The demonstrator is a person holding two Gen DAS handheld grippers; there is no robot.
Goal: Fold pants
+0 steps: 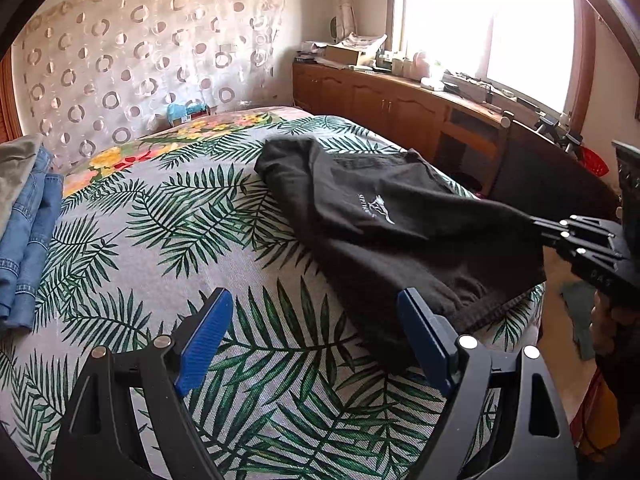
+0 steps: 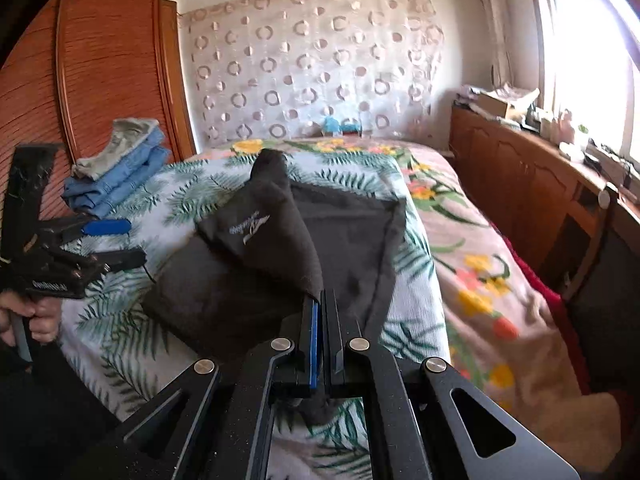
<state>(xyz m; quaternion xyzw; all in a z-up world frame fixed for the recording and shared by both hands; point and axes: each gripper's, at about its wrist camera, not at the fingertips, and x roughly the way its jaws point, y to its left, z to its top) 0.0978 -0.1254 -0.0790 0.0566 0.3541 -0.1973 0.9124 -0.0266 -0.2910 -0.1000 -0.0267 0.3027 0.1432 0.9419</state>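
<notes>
Black pants [image 1: 384,232] with a small white logo lie partly folded on the leaf-print bedspread [image 1: 168,240]. My left gripper [image 1: 316,332] is open and empty, its blue pads spread just above the bed, the right pad next to the pants' near hem. My right gripper [image 2: 320,300] is shut on a lifted edge of the black pants [image 2: 272,248], pulling one layer up over the rest. It also shows at the right of the left wrist view [image 1: 538,228], clamped on the fabric. The left gripper shows at the left of the right wrist view [image 2: 124,240].
A stack of folded jeans and a grey garment [image 1: 24,216] sits at the bed's left side, also in the right wrist view [image 2: 116,168]. A wooden cabinet [image 1: 400,108] with clutter runs under the window. A wooden wardrobe [image 2: 92,60] stands at left.
</notes>
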